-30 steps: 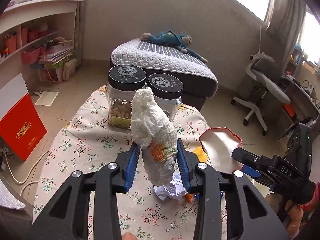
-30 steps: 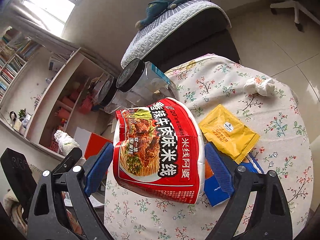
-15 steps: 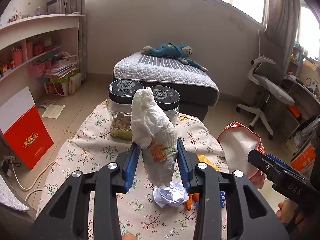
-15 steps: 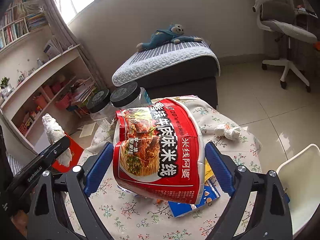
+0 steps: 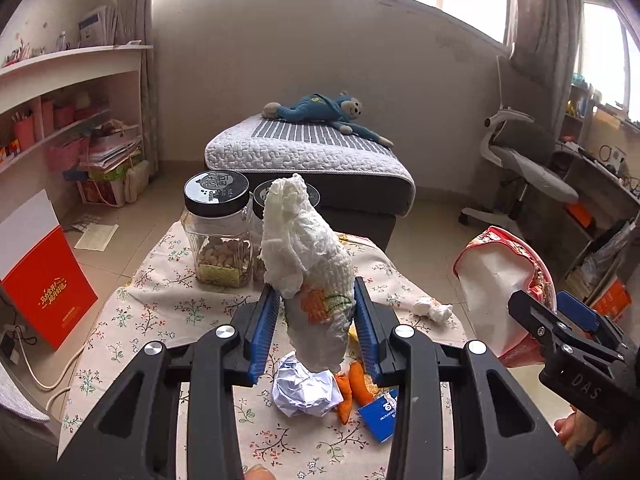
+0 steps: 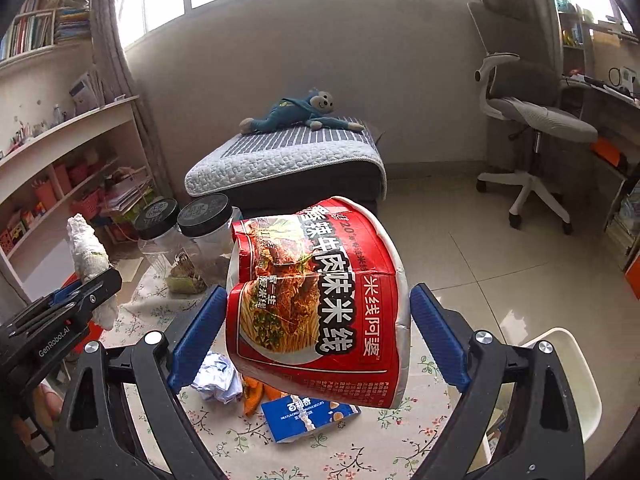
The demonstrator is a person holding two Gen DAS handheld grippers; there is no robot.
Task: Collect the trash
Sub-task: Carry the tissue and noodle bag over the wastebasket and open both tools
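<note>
the left gripper (image 5: 316,320) clamps its 2 blue pads on a crumpled white paper towel with an orange print (image 5: 310,276), which stands upright above the table. the right gripper (image 6: 316,336) grasps a crushed red paper noodle bowl with printed noodles (image 6: 316,304) across its sides, held in the air at 3 o'clock of the towel.

below the left gripper, on the round table with a floral cloth (image 5: 160,312), lie a crumpled white paper ball (image 5: 306,390), orange peel pieces (image 5: 350,386) touching it at 3 o'clock, and a blue biscuit packet (image 5: 380,410) just beside the peel. a small white tissue wad (image 5: 434,309) sits near the table's edge at 2 o'clock. 2 clear plastic jars with black lids (image 5: 218,232) stand at 11 o'clock. a white plastic bin (image 6: 568,380) stands on the floor at 4 o'clock of the bowl.
</note>
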